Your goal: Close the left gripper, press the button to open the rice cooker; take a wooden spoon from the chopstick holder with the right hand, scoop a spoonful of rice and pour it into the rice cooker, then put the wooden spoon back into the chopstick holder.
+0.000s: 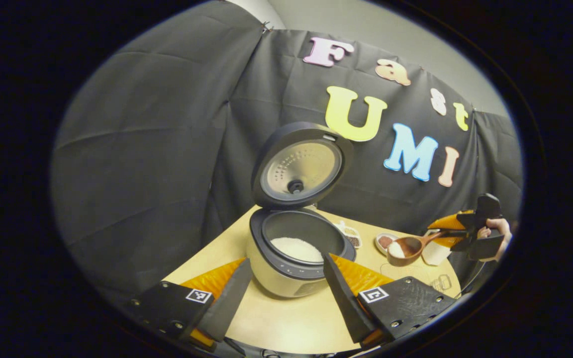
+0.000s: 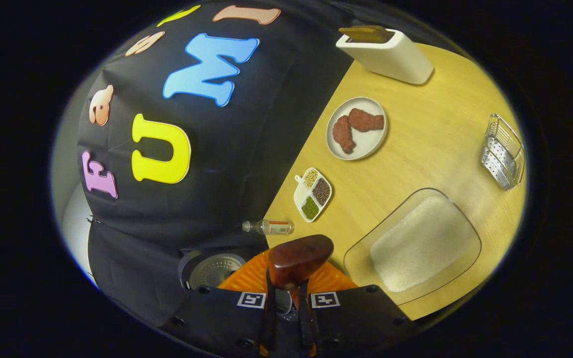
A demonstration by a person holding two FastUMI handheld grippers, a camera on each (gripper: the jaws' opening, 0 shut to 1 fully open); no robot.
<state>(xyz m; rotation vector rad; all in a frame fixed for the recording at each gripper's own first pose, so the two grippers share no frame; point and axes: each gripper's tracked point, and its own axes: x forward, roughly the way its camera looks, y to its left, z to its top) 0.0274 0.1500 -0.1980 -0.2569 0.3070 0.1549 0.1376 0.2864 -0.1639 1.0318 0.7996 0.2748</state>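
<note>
The cooker (image 1: 294, 251) sits open on the worktop (image 1: 286, 318), so the left tongs (image 1: 286, 293) wait wide apart in front, while the right tongs (image 2: 286, 293) squeeze the spoon (image 1: 408, 247) level to keep its rice (image 1: 396, 249) in.

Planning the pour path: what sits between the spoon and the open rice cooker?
In the left gripper view, a small divided dish lies behind that stretch; otherwise bare wooden table.

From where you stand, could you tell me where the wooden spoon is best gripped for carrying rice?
By the handle's far end, side-on, as the right tongs grip it now. The wooden spoon lies roughly level with rice in its bowl, so a grip clear of the bowl should keep it from tipping on the way to the open rice cooker.
</note>
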